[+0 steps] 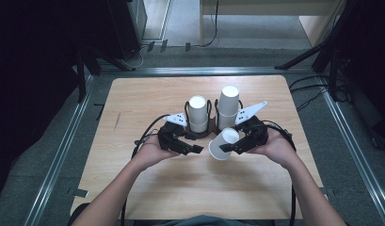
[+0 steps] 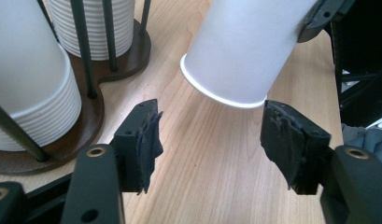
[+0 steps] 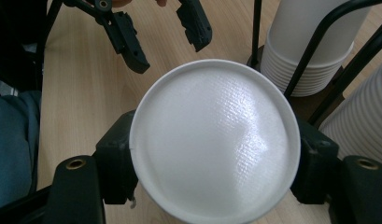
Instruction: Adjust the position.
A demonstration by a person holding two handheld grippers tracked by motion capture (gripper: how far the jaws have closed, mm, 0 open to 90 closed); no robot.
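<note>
A single white paper cup [image 1: 223,143] lies tilted on its side in the air just above the table, its mouth toward my left gripper. My right gripper [image 1: 237,145] is shut on it, the pads pressing both sides near the cup's bottom [image 3: 216,144], which faces the right gripper view. My left gripper [image 1: 195,142] stands open just short of the cup's rim [image 2: 226,100], with nothing between its pads [image 2: 151,135]. In the right gripper view the left gripper [image 3: 165,35] shows beyond the cup.
A dark wooden holder [image 1: 210,129] with thin black rods stands mid-table behind the grippers and carries two stacks of white cups [image 1: 197,113] [image 1: 228,106]. The light wooden table [image 1: 133,103] has bare room left, right and in front. Dark equipment and cables surround it.
</note>
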